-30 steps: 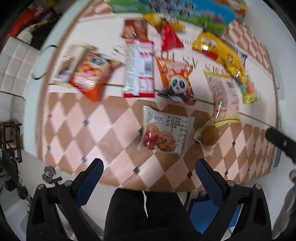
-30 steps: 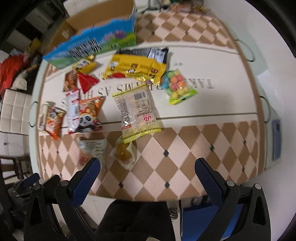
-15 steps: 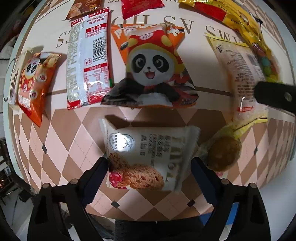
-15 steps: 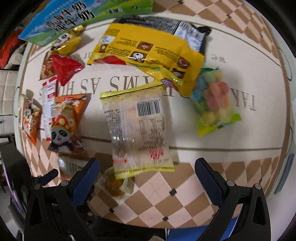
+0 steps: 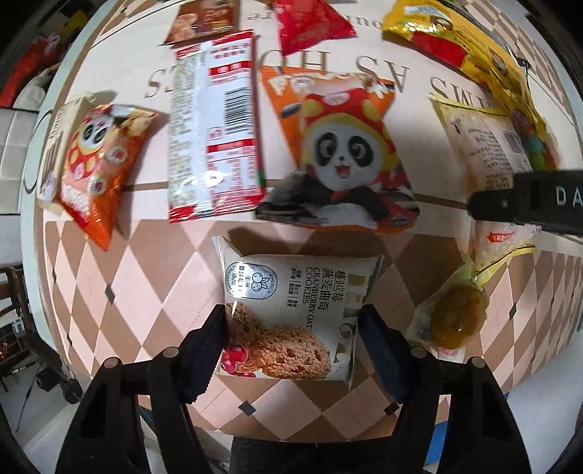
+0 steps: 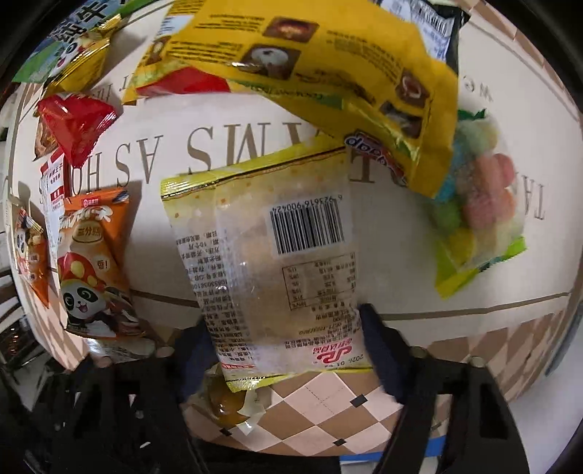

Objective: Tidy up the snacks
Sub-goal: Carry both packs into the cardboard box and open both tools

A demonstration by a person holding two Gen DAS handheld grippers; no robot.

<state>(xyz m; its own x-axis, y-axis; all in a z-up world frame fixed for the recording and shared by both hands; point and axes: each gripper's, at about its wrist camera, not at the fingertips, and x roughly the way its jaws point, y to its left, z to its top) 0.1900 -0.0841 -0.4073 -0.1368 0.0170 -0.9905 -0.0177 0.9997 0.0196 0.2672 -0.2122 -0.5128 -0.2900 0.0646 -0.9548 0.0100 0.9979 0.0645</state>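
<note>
My left gripper (image 5: 293, 346) is open, its blue pads on either side of a white cranberry oat cookie packet (image 5: 291, 302) that lies on the checked table (image 5: 145, 284). My right gripper (image 6: 286, 350) is open with its pads on either side of a clear yellow-edged packet with a barcode (image 6: 269, 262). That packet also shows in the left wrist view (image 5: 484, 146), partly behind the right gripper's black body (image 5: 528, 204). I cannot tell whether the pads touch the packets.
Beyond lie an orange panda bag (image 5: 339, 153), a red-white packet (image 5: 215, 127), a small orange panda bag (image 5: 98, 164), a red pouch (image 5: 309, 25), a long yellow bag (image 6: 309, 58), a bag of coloured balls (image 6: 477, 215) and a small clear pouch with a brown ball (image 5: 452, 317).
Both grippers have moved down and forward to the table. The left now straddles the cookie packet, the right the barcode packet. Both sets of jaws have narrowed.
</note>
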